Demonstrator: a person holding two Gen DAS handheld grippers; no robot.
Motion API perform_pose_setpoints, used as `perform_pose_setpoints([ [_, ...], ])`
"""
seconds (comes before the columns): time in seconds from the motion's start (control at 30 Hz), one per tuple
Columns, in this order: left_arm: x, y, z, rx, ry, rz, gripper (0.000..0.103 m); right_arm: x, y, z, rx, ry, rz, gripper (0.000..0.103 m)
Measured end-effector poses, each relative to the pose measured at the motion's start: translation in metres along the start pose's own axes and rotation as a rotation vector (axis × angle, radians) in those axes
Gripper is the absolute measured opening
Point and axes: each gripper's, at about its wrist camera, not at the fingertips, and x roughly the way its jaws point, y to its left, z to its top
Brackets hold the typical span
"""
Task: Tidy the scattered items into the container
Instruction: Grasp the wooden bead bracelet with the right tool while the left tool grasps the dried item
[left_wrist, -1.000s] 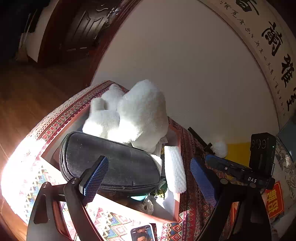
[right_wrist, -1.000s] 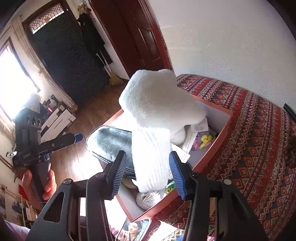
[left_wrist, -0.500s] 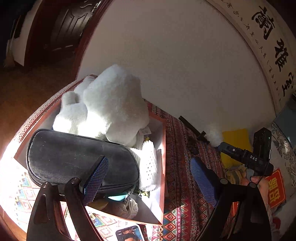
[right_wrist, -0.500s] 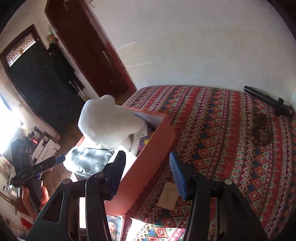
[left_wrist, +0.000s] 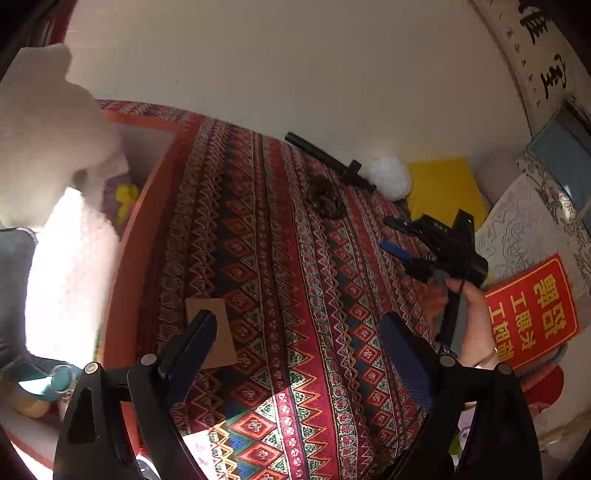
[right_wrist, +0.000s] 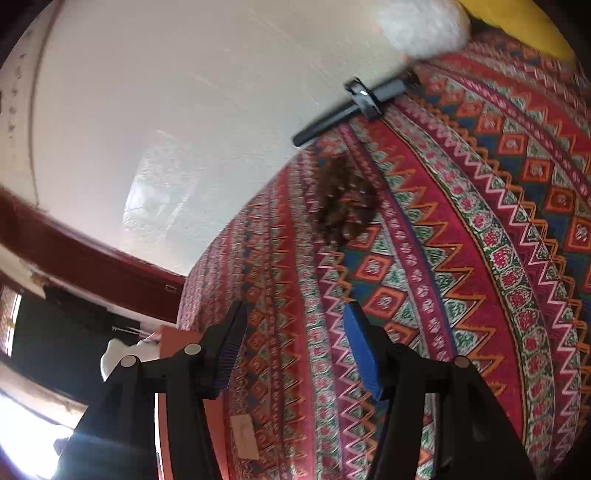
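Observation:
The orange box (left_wrist: 122, 280) sits at the left of the left wrist view, holding a white plush toy (left_wrist: 40, 136) and a white knitted item (left_wrist: 66, 273). A brown card (left_wrist: 218, 332) lies on the patterned cloth beside the box. A dark brown beaded clump (left_wrist: 327, 199) lies farther back, with a black stick (left_wrist: 328, 160) behind it by the wall. My left gripper (left_wrist: 295, 350) is open and empty above the cloth. My right gripper (right_wrist: 295, 347) is open and empty, pointing toward the brown clump (right_wrist: 347, 206) and black stick (right_wrist: 347, 110). It also shows in the left wrist view (left_wrist: 410, 240).
A white fluffy ball (left_wrist: 389, 177) and a yellow cushion (left_wrist: 443, 192) lie at the back right by the wall. A red sign with gold characters (left_wrist: 535, 310) sits at the right. The box corner (right_wrist: 181, 343) and brown card (right_wrist: 243, 435) show low in the right wrist view.
Both grippers have swung right, away from the box and toward the open cloth. The right gripper, which was around the white knitted item a second ago, is now empty; the item lies in the box.

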Motion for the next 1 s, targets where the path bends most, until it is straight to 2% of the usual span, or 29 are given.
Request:
perform_pose_setpoints([
  [0.13, 0.037, -0.019, -0.001, 0.049, 0.056, 0.042, 0.090, 0.053, -0.029, 0.044, 0.040, 0.017, -0.058, 0.052],
  [0.27, 0.051, -0.025, -0.001, 0.094, 0.061, 0.132, 0.090, 0.104, -0.054, 0.082, 0.105, 0.035, -0.046, 0.045],
  [0.3, 0.052, -0.027, 0.000, 0.105, 0.051, 0.144, 0.090, 0.115, -0.060, 0.088, 0.115, 0.039, -0.021, 0.043],
  [0.33, 0.053, -0.028, 0.000, 0.113, 0.042, 0.150, 0.090, 0.119, -0.064, 0.093, 0.115, 0.027, 0.007, 0.034],
  [0.37, 0.054, -0.028, 0.000, 0.115, 0.036, 0.154, 0.090, 0.122, -0.069, 0.095, 0.111, 0.029, 0.036, 0.017],
  [0.43, 0.059, -0.029, 0.003, 0.123, 0.036, 0.177, 0.090, 0.124, -0.091, 0.095, 0.137, 0.044, 0.165, 0.016],
  [0.53, 0.080, -0.036, 0.027, 0.120, 0.007, 0.240, 0.090, 0.103, -0.119, 0.088, 0.177, 0.054, 0.387, 0.016],
  [0.57, 0.093, -0.041, 0.041, 0.102, 0.007, 0.242, 0.090, 0.091, -0.128, 0.082, 0.187, 0.067, 0.450, 0.016],
  [0.63, 0.128, -0.056, 0.077, 0.088, -0.007, 0.192, 0.090, 0.056, -0.149, 0.071, 0.187, 0.055, 0.537, 0.016],
  [0.73, 0.200, -0.083, 0.139, 0.107, -0.032, 0.149, 0.090, -0.001, -0.188, 0.080, 0.285, -0.023, 0.712, 0.016],
  [0.83, 0.284, -0.103, 0.193, 0.161, -0.012, 0.143, 0.090, -0.062, -0.211, 0.103, 0.248, -0.215, 0.786, 0.017],
  [0.9, 0.339, -0.108, 0.217, 0.215, 0.054, 0.245, 0.090, -0.084, -0.226, 0.106, 0.277, -0.278, 0.840, 0.017],
  [1.0, 0.403, -0.106, 0.232, 0.275, 0.158, 0.424, 0.090, -0.100, -0.245, 0.107, 0.313, -0.333, 0.843, 0.017],
])
